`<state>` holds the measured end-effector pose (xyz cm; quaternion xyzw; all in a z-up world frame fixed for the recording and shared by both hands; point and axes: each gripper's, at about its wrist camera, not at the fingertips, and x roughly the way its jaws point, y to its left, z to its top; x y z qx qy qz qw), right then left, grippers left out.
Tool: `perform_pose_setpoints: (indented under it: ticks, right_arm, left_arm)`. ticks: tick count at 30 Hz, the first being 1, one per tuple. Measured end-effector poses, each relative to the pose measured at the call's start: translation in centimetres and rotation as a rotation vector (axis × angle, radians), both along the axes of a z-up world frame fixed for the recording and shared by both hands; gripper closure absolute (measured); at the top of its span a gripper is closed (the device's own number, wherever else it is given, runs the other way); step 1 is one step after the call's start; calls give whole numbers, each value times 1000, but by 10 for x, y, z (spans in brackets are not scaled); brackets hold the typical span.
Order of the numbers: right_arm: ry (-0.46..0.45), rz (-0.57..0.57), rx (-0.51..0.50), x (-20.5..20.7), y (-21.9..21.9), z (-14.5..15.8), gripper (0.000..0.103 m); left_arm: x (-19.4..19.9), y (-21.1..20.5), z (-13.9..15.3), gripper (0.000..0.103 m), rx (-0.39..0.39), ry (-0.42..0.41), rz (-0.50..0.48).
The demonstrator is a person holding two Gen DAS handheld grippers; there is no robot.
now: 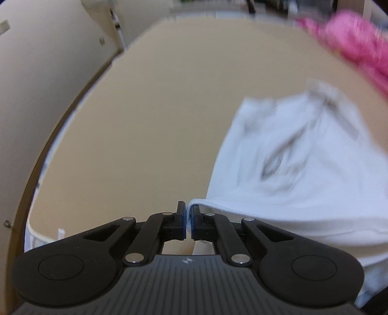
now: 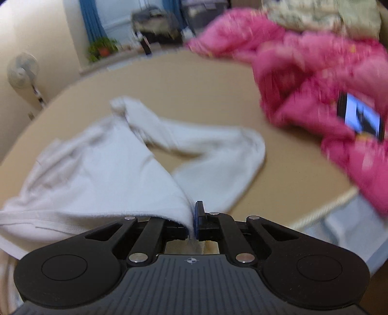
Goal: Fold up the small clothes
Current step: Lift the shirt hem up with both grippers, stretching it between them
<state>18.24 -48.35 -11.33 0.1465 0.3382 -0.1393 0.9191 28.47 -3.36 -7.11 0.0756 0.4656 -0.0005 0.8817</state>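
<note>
A white long-sleeved garment lies partly on the tan table and is lifted at its near edge. My left gripper is shut on the garment's hem corner at its left end. My right gripper is shut on the white garment at its other hem corner; a sleeve trails forward and curls right on the table. Both views are motion-blurred.
A pile of pink clothing lies at the table's far right and also shows in the left wrist view. A phone with a lit screen rests on it. Pale patterned cloth lies behind. A fan stands beyond the table.
</note>
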Motion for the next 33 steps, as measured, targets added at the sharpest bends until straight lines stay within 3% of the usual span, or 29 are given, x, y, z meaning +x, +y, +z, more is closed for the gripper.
perform_pose_setpoints:
  ticks: [4, 8, 12, 17, 20, 23, 25, 27, 30, 31, 32, 33]
  right_arm:
    - [-140, 16, -26, -12, 7, 62, 98]
    - [-287, 28, -50, -31, 19, 121, 99]
    - [-388, 47, -52, -55, 29, 168, 99]
    - [-465, 92, -33, -75, 29, 224, 99]
    - [-516, 118, -36, -79, 21, 269, 101]
    - [-557, 117, -95, -81, 18, 310, 101]
    - [-566, 112, -135, -81, 15, 327, 101]
    - [-543, 96, -156, -75, 9, 330, 101]
    - [-457, 88, -143, -59, 5, 313, 101]
    - [-422, 83, -136, -53, 3, 302, 101]
    - [-390, 79, -122, -48, 5, 291, 101]
    - [-361, 74, -106, -42, 4, 281, 101]
  left_arm:
    - [-14, 29, 74, 100, -129, -131, 27]
    - [-35, 58, 131, 101, -211, -237, 31]
    - [-56, 83, 171, 101, -270, -317, 25]
    - [-61, 103, 212, 102, -332, -345, 30]
    - [-62, 106, 247, 103, -346, -388, 35]
    - [-68, 109, 282, 103, -296, -484, 54]
    - [-69, 109, 294, 103, -285, -498, 38]
    - [-65, 103, 292, 103, -242, -474, 12]
    - [-56, 83, 253, 99, -234, -362, -105]
    - [-56, 75, 234, 86, -242, -326, -140]
    - [-53, 65, 210, 60, -256, -281, -177]
    - [-55, 53, 183, 47, -260, -227, -220]
